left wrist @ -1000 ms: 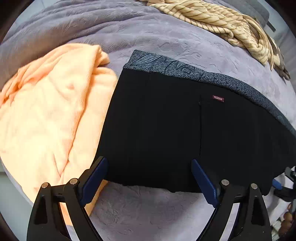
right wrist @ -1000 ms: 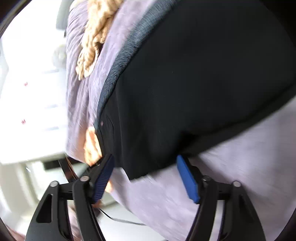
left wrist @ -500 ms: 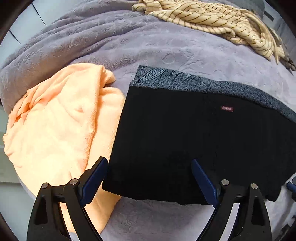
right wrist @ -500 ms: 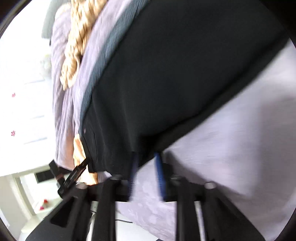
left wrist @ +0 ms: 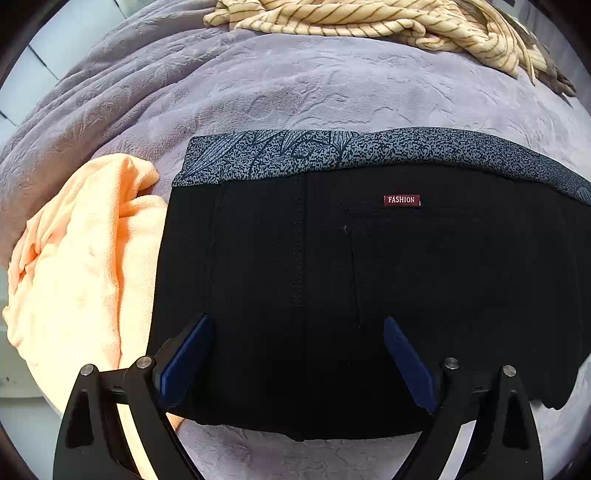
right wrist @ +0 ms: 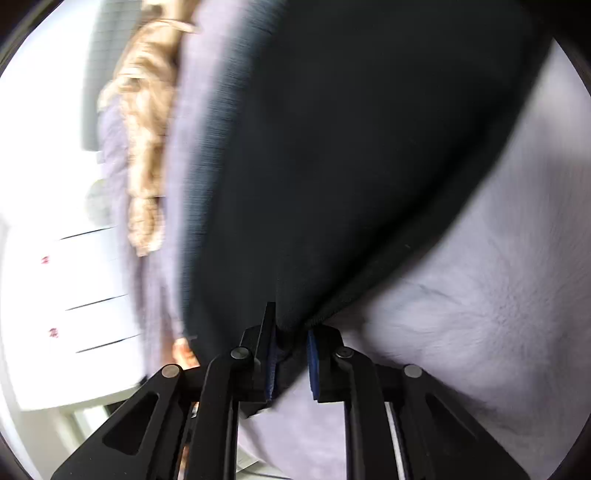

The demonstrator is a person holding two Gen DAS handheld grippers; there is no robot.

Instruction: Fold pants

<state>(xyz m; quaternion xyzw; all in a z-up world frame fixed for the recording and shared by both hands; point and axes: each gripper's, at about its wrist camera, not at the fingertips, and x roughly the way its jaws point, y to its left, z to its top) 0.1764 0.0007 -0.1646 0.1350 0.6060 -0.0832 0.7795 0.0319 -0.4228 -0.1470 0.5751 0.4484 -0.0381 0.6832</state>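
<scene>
Pants, black knit with a speckled grey waistband [left wrist: 332, 280], lie flat on a lilac plush bed cover [left wrist: 295, 85]; waistband edge far, cut edge near, left edge overlapping an orange towel [left wrist: 81, 266]. Small red "FASHION" label [left wrist: 401, 199] sits under the waistband. Open cover beyond the waistband, up to a cream striped cloth [left wrist: 369, 18] at the far side; narrow bare strip at the near edge.

Left wrist view alone shows towel, label and full waistband. Right wrist view, blurred, alone shows white furniture off the bed's side.

Left gripper [left wrist: 295, 362] points steeply down over the near edge, jaws opening, wide apart, pads clear of fabric. Right gripper [right wrist: 291, 363] closing, pads pinching the pants' hem.
</scene>
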